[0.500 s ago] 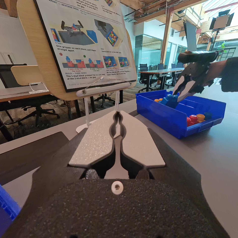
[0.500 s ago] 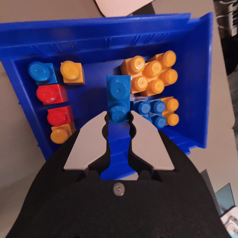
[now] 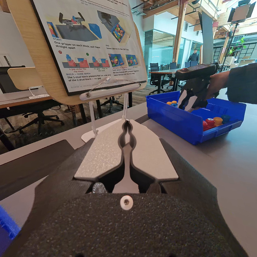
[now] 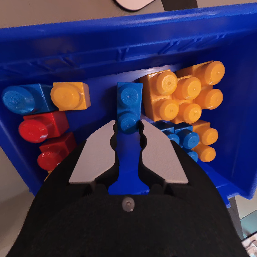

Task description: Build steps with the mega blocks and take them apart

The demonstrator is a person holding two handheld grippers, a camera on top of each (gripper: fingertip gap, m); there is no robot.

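My right gripper (image 4: 127,123) is shut on the near stud of a blue two-stud block (image 4: 129,100) and holds it low inside the blue bin (image 4: 125,41). Right of it lie orange two-stud blocks (image 4: 180,91), more blue blocks (image 4: 186,136) and another orange one (image 4: 205,140). At the bin's left are one-stud blocks: blue (image 4: 27,97), orange (image 4: 69,96) and two red (image 4: 44,125). In the left wrist view the right gripper (image 3: 186,108) reaches down into the bin (image 3: 173,119). My left gripper (image 3: 127,122) is shut and empty, low over the grey table.
An instruction board (image 3: 89,45) stands on a white stand (image 3: 90,136) just ahead of the left gripper. A dark mat (image 3: 27,159) lies at the left. A blue edge (image 3: 7,225) shows at the lower left. A person (image 3: 194,55) stands far behind. My right fingertips sit around 35 cm from my left ones.
My right gripper has gone down into the bin with the blue two-stud block. The left gripper has stayed shut and shifted only slightly.
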